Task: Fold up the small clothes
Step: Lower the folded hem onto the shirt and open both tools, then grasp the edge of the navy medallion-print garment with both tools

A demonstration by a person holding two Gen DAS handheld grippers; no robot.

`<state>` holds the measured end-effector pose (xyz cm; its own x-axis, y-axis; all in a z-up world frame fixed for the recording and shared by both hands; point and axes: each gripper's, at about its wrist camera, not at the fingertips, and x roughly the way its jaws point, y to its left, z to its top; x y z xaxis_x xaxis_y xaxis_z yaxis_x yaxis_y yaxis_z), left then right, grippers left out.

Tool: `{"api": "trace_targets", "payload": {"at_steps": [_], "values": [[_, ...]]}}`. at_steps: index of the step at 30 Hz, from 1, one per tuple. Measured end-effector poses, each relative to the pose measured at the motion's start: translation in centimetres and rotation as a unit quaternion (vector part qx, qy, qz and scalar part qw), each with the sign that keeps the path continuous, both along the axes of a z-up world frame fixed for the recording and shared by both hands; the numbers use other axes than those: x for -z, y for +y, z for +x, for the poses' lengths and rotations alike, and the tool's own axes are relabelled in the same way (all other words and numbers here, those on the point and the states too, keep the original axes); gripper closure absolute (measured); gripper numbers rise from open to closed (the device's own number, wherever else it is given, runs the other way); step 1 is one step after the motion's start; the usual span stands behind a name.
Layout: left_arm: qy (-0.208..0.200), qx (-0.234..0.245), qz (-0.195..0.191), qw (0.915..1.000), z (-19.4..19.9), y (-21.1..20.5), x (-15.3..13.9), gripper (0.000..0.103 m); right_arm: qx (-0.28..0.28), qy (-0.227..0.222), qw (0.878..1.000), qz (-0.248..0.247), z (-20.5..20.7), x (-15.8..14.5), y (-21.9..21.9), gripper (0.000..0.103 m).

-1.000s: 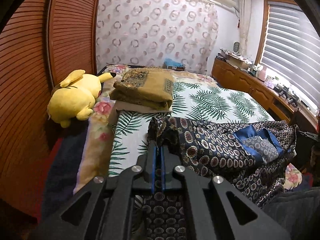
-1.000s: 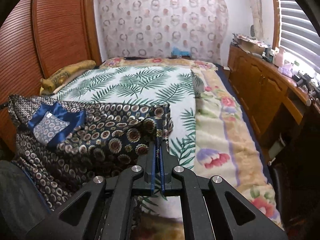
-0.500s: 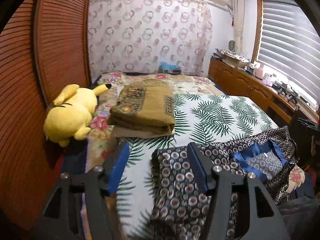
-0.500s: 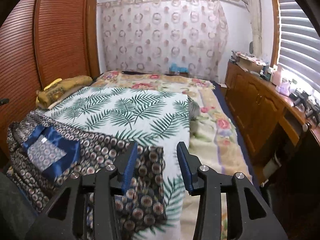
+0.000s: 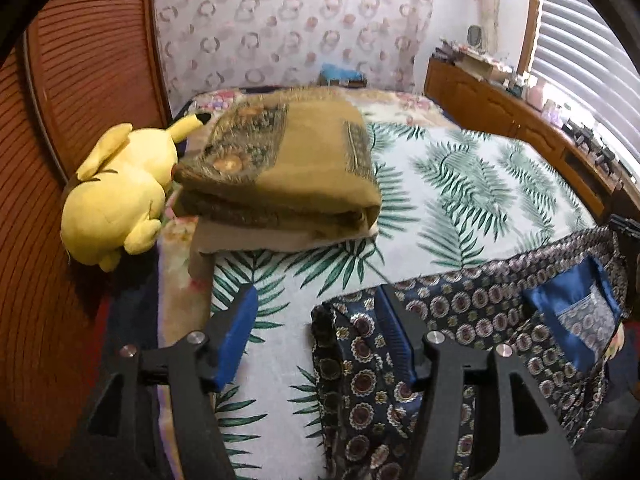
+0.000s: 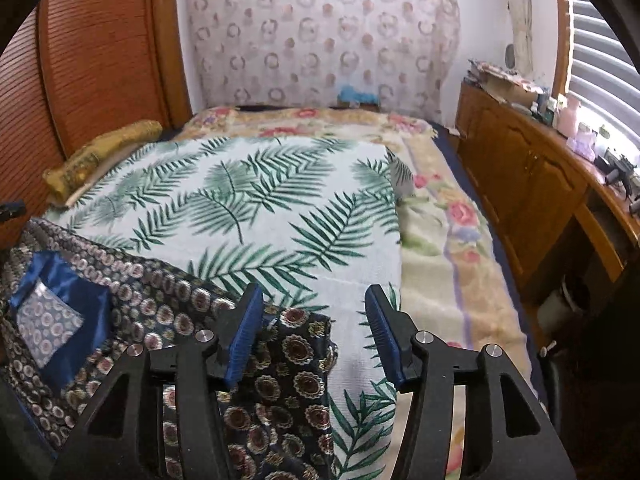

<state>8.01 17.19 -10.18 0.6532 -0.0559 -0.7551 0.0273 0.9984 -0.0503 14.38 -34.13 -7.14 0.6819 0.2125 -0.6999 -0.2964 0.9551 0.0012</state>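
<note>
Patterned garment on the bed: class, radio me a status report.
Left gripper and right gripper open, just released. Patterned garment flat on leaf-print bedspread. Folded olive blanket and yellow plush clear.

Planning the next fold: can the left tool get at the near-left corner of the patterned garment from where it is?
Probably yes. The left tool is open, having just let go, and the patterned garment corner lies flat beside its right finger with nothing over it.
</note>
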Motion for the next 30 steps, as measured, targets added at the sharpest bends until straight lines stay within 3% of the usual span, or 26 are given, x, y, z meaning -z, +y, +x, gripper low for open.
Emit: {"api": "trace_targets", "payload": {"at_steps": [13,19,23,30], "values": [[0.048,0.012,0.007,0.9988,0.2,-0.9,3.2,0.044,0.015,0.038,0.999,0.012,0.1,1.9,-0.7,0.043],[0.037,0.015,-0.009,0.9992,0.6,-1.0,2.7,0.044,0.012,0.064,0.998,0.002,0.5,3.0,-0.4,0.042],[0.036,0.024,0.002,0.9991,1.2,-1.5,2.2,0.044,-0.004,0.08,0.997,-0.003,0.8,3.5,0.2,0.042],[0.056,0.043,0.011,0.9974,2.0,-2.1,3.2,0.055,-0.019,0.08,0.997,-0.012,0.9,3.6,0.9,0.042]]}}
